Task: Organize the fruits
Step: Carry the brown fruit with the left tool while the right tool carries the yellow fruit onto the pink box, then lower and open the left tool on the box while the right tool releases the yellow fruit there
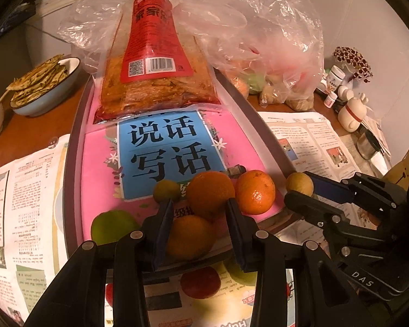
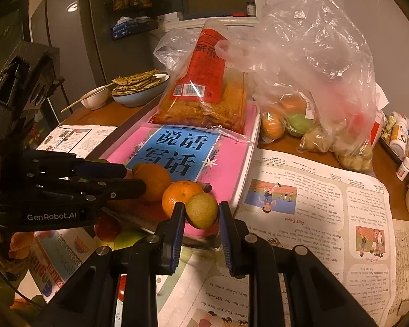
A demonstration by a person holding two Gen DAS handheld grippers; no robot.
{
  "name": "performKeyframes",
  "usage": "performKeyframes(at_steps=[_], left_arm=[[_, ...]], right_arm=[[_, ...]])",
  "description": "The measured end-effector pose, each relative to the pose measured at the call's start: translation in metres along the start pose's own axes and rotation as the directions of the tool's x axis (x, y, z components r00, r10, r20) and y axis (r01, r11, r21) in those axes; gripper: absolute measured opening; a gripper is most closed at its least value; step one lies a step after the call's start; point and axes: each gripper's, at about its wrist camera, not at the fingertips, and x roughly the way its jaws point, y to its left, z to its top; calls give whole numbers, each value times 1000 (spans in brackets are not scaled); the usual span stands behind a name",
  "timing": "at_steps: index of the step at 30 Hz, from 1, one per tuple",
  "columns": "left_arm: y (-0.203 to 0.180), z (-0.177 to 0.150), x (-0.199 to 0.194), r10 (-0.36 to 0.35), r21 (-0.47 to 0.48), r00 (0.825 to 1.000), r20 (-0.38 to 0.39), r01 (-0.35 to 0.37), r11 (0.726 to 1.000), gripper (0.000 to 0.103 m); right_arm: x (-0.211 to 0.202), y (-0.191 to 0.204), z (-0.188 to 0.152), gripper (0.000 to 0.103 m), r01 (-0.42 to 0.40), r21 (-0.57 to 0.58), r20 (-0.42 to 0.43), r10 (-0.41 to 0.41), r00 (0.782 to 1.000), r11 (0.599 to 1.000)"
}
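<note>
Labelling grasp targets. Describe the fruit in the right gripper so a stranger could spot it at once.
Start at the pink book lying in the tray under the red snack bag. A cluster of fruit sits at its near end, and at the cluster's right edge the right gripper is shut on a small yellow-green fruit. Its neighbour, an orange, is bigger and bright orange.

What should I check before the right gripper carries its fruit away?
1. Right gripper shut on yellowish fruit: ok.
2. Left gripper gripping the orange between its fingers: cannot tell.
3. Grippers apart from each other: ok.
4. Mandarin clear of the held fruit: ok.
5. Bare space on pink book: ok.
</note>
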Motion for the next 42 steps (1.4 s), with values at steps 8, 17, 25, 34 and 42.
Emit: performKeyframes(at_steps=[8, 17, 25, 34, 42], left_arm=[[-3, 2, 2, -1, 6, 1000, 0, 1, 1000, 41], [-5, 1, 1, 15, 10, 1000, 4, -15, 1000, 41], [-5, 0, 0, 18, 7, 1000, 4, -18, 1000, 41], [-5, -1, 0, 22, 5, 1000, 7, -22, 1000, 41], [-5, -3, -1, 27, 9, 1000, 12, -27, 1000, 41]], right_arm=[[2, 0, 0, 25, 0, -4, 1, 0, 1000, 1000], [0, -4, -3, 25, -1, 8, 12, 1, 1000, 1000], [1, -4, -4, 25, -6, 2, 10, 6, 1000, 1000], [1, -1, -6, 25, -9, 2, 7, 9, 1000, 1000], [2, -1, -5, 25, -4, 6, 12, 4, 1000, 1000]])
